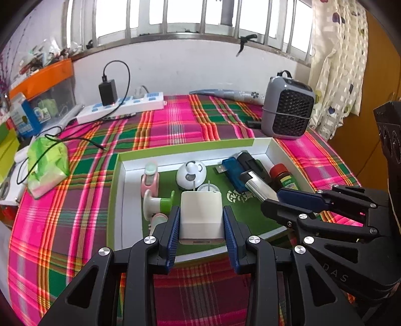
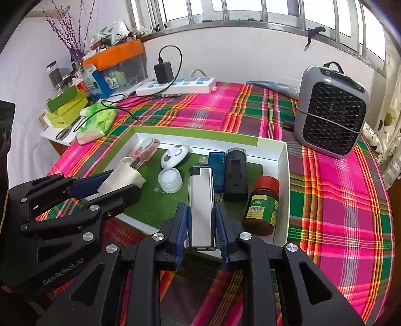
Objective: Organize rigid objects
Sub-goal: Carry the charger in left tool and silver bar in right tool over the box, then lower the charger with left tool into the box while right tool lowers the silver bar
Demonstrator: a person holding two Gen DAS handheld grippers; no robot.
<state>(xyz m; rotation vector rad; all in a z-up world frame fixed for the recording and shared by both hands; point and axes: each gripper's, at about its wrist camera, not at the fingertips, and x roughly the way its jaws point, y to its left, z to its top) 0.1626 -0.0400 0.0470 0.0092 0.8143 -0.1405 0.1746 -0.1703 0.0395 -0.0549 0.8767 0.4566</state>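
White charger (image 1: 201, 215) in left tongs (image 1: 201, 220), prongs forward — silver lighter (image 2: 201, 198) lengthwise in right tongs (image 2: 201, 223).

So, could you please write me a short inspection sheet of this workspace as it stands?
Surface: plaid cloth over the table.
Job's things: white charger, silver lighter; the tray holds a brown bottle, blue USB stick, black block, panda toy, clear cap.
Clutter: green pack, heater, boxes.
Grippers: left tongs shut on the charger; right tongs shut on the lighter, both above the tray.
Cables: black lead on the cloth; power strip with adapter.
Surroundings: barred window, curtain.
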